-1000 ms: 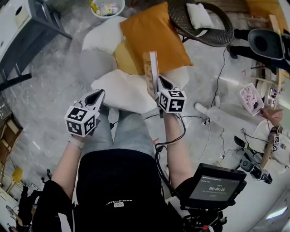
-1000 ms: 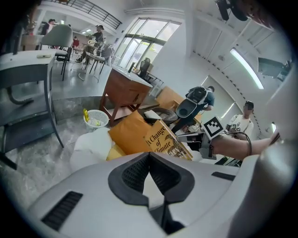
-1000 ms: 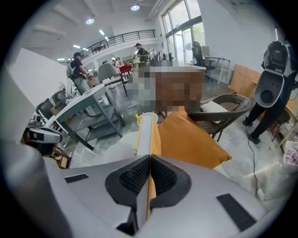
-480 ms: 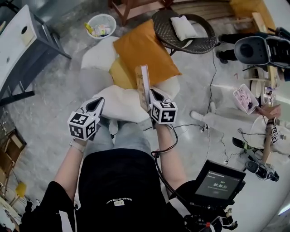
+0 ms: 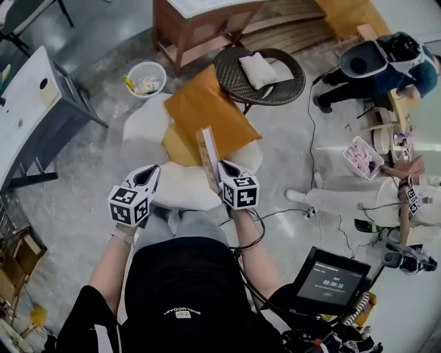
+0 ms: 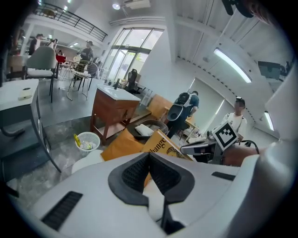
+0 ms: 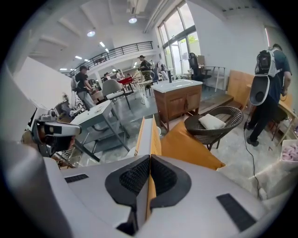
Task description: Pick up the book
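Observation:
The book (image 5: 207,153), thin with an orange-brown cover, stands on edge in the air above the cushions. My right gripper (image 5: 220,167) is shut on its lower edge. In the right gripper view the book (image 7: 148,135) rises straight out of the closed pads, pages at the left and cover at the right. My left gripper (image 5: 148,176) hangs to the book's left, apart from it, jaws shut with nothing between them. In the left gripper view the book's cover (image 6: 163,143) shows beyond the meeting pads (image 6: 139,173), with the right gripper (image 6: 203,148) on it.
Below lie an orange cushion (image 5: 204,114) and white cushions (image 5: 180,187) on the marble floor. A wicker chair (image 5: 284,84), a white basket (image 5: 146,77), a wooden table (image 5: 200,17) and a grey table (image 5: 34,110) stand around. A person with a backpack (image 5: 386,61) is upper right; cables (image 5: 313,207) trail right.
Both grippers have risen, the right one carrying the book up with it. The cushions and floor now look farther below, and more of the room has come into view.

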### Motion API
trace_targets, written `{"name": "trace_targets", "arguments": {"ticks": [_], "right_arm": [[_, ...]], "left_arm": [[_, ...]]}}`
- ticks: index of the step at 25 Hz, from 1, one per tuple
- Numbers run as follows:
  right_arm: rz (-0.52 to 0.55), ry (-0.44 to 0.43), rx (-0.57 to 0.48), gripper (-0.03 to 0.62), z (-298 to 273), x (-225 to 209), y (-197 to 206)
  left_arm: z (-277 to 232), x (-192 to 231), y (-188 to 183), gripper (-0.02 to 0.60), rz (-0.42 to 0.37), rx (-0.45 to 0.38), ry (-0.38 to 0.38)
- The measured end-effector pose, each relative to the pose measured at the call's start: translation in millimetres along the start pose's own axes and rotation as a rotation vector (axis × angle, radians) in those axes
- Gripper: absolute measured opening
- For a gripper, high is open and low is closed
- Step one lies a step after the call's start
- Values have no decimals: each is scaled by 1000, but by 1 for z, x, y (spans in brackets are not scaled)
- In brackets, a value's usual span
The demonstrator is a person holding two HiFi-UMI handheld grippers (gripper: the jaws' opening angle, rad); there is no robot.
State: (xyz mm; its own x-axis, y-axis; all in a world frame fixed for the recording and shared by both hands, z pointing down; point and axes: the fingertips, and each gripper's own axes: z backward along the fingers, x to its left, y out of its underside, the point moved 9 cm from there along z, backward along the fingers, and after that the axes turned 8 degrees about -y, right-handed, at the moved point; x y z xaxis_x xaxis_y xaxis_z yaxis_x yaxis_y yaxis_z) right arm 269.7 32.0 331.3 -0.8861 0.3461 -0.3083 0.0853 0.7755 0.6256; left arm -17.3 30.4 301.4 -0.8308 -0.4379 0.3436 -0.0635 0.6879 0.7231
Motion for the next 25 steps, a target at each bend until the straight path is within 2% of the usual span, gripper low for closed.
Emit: {"name": "trace_targets", "arguments": {"ticks": [8, 18, 25], "right_arm": [[39, -16, -29, 28, 25, 12, -22], [20, -30, -105, 28, 53, 23, -51], [20, -49, -97, 28, 75, 23, -66]], "left_arm": [[7, -25, -33, 14, -35, -33, 18], [21, -41, -69, 15, -86, -65, 30], [30, -55, -87, 15, -92, -51, 20]]}}
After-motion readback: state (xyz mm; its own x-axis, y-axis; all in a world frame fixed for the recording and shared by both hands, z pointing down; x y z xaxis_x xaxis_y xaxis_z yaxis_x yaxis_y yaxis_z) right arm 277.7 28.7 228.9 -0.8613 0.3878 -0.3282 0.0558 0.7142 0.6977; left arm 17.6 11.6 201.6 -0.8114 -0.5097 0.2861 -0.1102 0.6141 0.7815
